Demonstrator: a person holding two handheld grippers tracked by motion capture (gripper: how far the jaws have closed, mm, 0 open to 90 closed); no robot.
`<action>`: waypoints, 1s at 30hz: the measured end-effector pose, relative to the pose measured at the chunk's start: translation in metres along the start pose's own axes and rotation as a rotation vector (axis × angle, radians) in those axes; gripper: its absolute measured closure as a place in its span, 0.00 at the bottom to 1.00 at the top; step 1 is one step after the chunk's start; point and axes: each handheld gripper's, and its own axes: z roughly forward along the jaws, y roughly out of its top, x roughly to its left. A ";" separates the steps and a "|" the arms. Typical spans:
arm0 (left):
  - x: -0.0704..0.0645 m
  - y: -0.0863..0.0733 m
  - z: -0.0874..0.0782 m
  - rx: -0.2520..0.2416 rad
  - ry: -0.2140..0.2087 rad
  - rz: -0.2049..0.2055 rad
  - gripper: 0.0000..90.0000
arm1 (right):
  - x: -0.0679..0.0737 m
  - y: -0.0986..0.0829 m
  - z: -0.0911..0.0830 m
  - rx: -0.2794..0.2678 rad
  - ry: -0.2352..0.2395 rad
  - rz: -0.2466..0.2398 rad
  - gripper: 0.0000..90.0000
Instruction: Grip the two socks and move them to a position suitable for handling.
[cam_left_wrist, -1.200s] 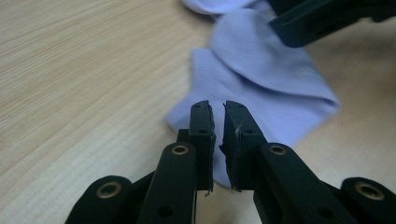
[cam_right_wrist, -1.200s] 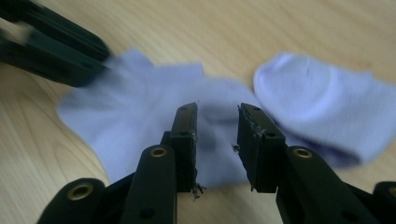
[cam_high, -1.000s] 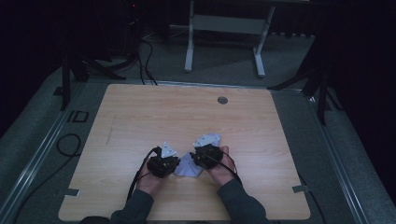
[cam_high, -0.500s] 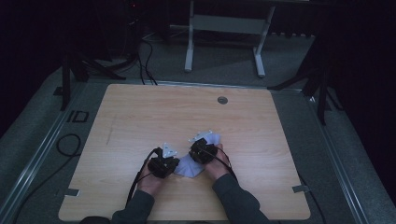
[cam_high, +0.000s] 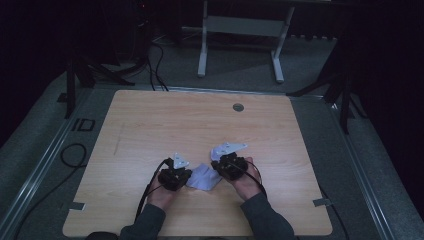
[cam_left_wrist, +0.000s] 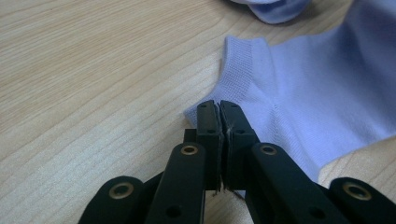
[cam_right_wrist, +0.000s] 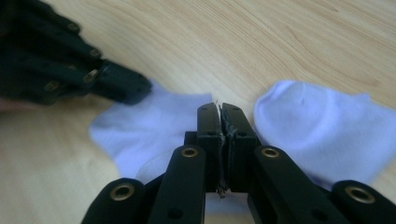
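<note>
A light wooden table (cam_high: 150, 130) with rounded corners and a lengthwise grain carries the work, its top bare except near the front edge; a small round grommet (cam_high: 238, 107) sits in the board near the far edge, right of centre. A pale lilac sock (cam_high: 202, 176) lies flat on the wood near the front, slightly right of centre, its ribbed cuff edge showing in the left gripper view (cam_left_wrist: 243, 60). In the right gripper view the sock (cam_right_wrist: 322, 126) spreads in two rounded lobes across the wood.
</note>
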 end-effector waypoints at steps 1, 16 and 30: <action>0.000 0.000 0.000 0.000 0.000 -0.002 0.97 | 0.000 -0.004 -0.004 -0.001 -0.002 0.001 0.96; 0.000 -0.001 -0.001 -0.001 -0.002 -0.008 0.96 | -0.008 -0.079 -0.022 0.066 -0.060 0.059 0.84; 0.000 -0.002 -0.002 0.002 -0.004 -0.015 0.94 | -0.005 -0.091 -0.036 0.077 -0.113 0.043 0.72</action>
